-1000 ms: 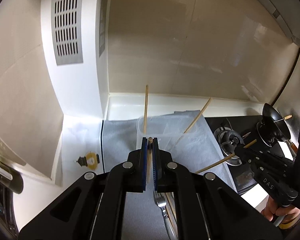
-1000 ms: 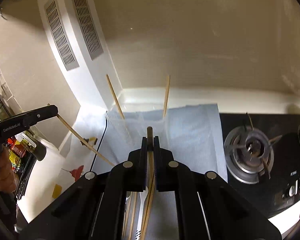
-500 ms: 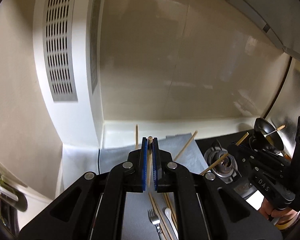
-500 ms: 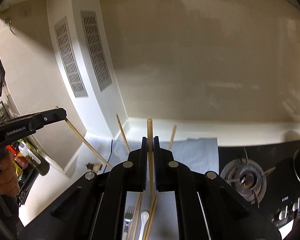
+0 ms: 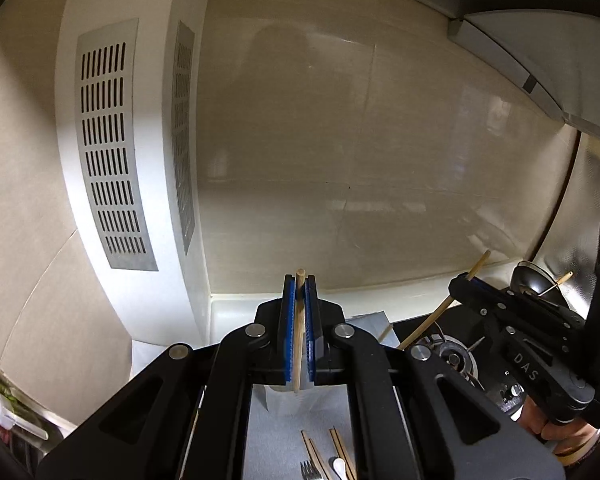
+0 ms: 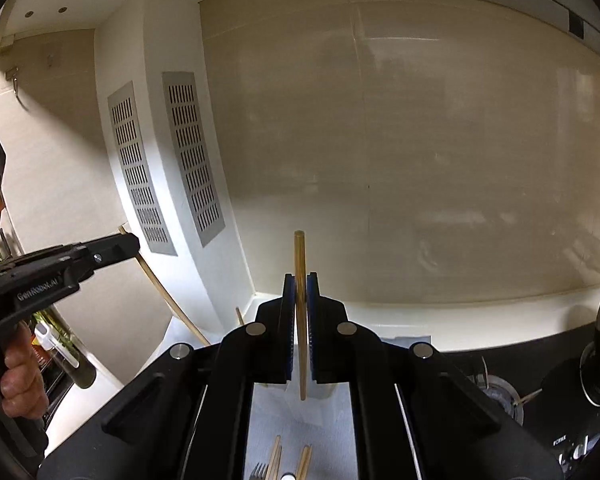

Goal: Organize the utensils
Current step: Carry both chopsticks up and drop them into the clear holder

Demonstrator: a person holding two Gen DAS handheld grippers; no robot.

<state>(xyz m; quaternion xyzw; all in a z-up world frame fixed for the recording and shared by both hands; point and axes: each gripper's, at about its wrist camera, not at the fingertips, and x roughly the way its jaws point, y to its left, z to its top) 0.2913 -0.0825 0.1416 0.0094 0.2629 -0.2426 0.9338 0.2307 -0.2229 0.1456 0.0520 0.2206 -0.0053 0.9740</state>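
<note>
Utensils lie nearest, at the bottom of both wrist views: loose wooden chopsticks, a metal fork and a white spoon rest side by side on a pale grey mat spread over the counter. Above them the left gripper is clenched on a single light wooden chopstick, which runs lengthwise between its blue pads with the blunt end poking just past the tips. The right gripper is likewise clamped on a darker wooden chopstick whose top stands well clear of the pads and whose lower end hangs free above the mat. Each view also catches the other gripper from the side, held up in the air by a hand with its stick slanting downward. Beyond the mat to the right sits a black gas hob with a metal burner, and near it a dark ladle-like utensil. To the left stands a white column with two slotted vent grilles. Farthest back is the glossy beige wall, with a grey range hood overhead.
</note>
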